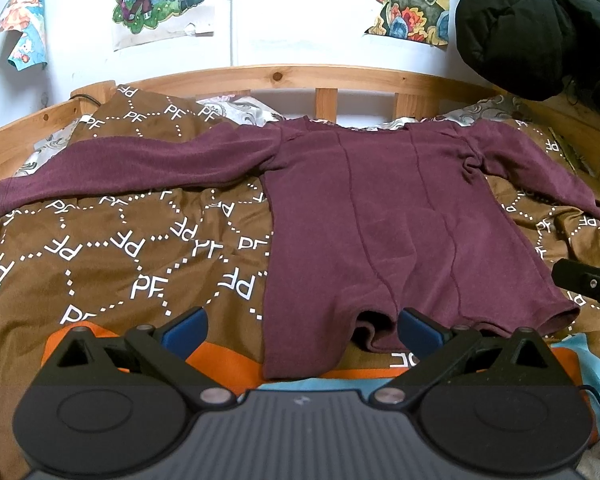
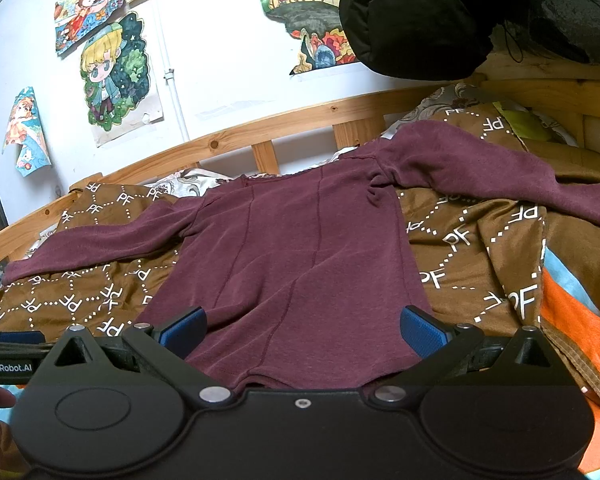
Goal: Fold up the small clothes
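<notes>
Through my left wrist view, the maroon top lies flat on the brown blanket, sleeves spread, neckline toward the headboard. My left gripper hovers at the hem, fingers apart, empty. Through the right wrist view, my right gripper sits over the hem too, fingers apart, holding nothing.

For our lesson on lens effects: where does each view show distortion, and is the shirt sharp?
Left wrist view: bed rail bows into an arc, corners darken, shirt sharp. Right wrist view: rail slants and curves, shirt sharp, dark bundle lacks detail.
</notes>
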The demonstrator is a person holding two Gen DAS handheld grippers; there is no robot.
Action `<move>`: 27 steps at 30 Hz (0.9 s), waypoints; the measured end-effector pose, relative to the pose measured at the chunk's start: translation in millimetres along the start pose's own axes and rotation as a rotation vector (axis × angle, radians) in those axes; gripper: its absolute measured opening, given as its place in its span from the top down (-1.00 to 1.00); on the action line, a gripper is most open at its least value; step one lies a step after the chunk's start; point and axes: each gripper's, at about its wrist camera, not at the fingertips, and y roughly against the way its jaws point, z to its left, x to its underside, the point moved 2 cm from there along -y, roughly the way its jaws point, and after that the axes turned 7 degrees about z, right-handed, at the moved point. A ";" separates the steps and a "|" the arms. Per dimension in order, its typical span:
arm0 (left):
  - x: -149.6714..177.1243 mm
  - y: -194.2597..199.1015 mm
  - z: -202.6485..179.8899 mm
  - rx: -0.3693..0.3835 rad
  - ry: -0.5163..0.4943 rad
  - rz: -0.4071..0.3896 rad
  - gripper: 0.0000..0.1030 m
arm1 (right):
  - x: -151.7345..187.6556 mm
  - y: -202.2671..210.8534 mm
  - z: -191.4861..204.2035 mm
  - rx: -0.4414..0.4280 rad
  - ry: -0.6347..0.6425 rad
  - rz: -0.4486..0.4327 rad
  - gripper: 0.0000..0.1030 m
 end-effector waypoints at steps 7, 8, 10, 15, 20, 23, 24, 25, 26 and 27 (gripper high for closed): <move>-2.0 -1.8 1.5 -0.011 -0.001 0.024 -0.99 | -0.8 1.4 -4.8 0.011 -0.032 0.020 -0.99; -3.2 -2.5 0.9 -0.012 -0.001 0.030 -0.99 | -0.9 1.8 -5.5 0.017 -0.035 0.023 -0.99; -4.5 -3.5 0.5 -0.017 -0.003 0.038 -0.99 | -1.3 2.2 -6.9 0.033 -0.042 0.032 -0.99; -16.0 -7.2 1.1 -0.023 -0.009 0.053 -0.99 | -5.2 3.6 -11.3 0.084 -0.040 0.046 -0.99; -44.3 -15.3 6.5 -0.036 -0.006 0.076 -0.99 | -10.6 2.7 -19.4 0.174 -0.018 0.073 -0.99; -66.8 -15.6 7.3 -0.072 -0.043 0.051 -0.99 | -14.7 4.5 -32.3 0.184 -0.068 0.074 -0.99; -74.7 -14.8 6.6 -0.095 -0.075 0.033 -0.99 | -16.6 5.3 -36.3 0.186 -0.084 0.071 -0.99; -82.7 -14.6 5.2 -0.122 -0.105 0.018 -0.99 | -18.4 6.2 -40.1 0.188 -0.093 0.067 -0.99; -90.5 -14.1 4.6 -0.151 -0.130 0.004 -0.99 | -19.9 7.4 -43.6 0.193 -0.097 0.063 -0.99; -98.0 -13.5 3.8 -0.175 -0.149 -0.006 -0.99 | -21.6 8.5 -46.4 0.204 -0.097 0.061 -0.99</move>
